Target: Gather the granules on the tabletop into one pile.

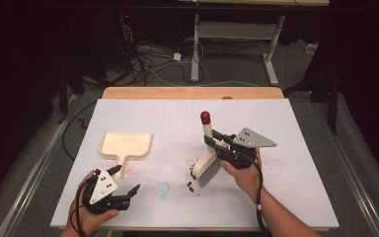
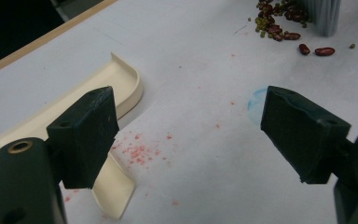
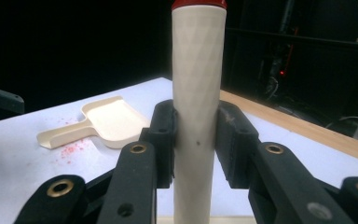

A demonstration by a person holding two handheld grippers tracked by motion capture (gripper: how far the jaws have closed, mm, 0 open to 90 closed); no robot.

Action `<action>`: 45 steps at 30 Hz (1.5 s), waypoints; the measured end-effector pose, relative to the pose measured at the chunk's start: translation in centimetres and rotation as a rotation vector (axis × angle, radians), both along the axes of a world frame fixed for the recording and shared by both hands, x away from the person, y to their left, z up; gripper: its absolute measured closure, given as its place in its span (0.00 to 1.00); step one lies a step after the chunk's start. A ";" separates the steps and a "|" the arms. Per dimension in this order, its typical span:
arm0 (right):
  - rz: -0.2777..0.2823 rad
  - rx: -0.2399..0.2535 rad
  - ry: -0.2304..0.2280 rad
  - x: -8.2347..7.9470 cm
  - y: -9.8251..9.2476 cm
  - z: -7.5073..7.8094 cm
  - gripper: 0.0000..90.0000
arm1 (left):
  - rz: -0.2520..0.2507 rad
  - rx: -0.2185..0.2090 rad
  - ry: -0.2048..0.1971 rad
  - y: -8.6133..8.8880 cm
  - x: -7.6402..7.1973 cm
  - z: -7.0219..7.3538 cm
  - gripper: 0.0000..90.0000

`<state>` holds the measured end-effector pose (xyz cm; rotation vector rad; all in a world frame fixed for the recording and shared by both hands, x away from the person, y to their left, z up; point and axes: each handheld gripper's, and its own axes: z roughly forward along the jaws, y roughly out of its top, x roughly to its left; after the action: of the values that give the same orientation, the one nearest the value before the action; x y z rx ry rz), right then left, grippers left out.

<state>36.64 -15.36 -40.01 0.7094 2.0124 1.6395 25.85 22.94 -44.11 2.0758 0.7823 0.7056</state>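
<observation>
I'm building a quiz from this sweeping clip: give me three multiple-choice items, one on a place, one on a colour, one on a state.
1. Where does the dustpan lie?
A. On the table's left half
B. Under the brush
C. On the floor

2. What colour is the cap on the brush handle?
A. Blue
B. Red
C. Green

3. How is the left gripper?
A. Shut on the dustpan
B. Shut on the beans
C. Open, holding nothing

Key: 1 A, it sits left, beyond the left gripper. 2 B, the tip is red. 3 C, bare paper shows between its jaws.

You see the bench (image 1: 177, 113) from high above, while each gripper camera peers closely along its jaws, both sharing the dustpan (image 2: 116, 79) beyond them.
</observation>
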 end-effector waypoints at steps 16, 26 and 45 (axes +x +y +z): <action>-0.032 0.063 -0.004 -3.2 -1.3 2.9 0.78 | 0.010 0.004 -0.004 0.1 -0.3 0.1 0.20; -0.104 0.058 0.119 -8.8 0.0 1.2 0.78 | 0.005 -0.004 -0.020 0.1 -0.4 0.5 0.20; -0.421 0.086 0.039 -3.7 3.0 -0.2 0.78 | -0.007 0.006 0.002 0.0 -0.1 0.0 0.20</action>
<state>32.98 -12.38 -40.20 1.1166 1.6778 1.4731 25.75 22.90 -44.08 2.0843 0.7747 0.7034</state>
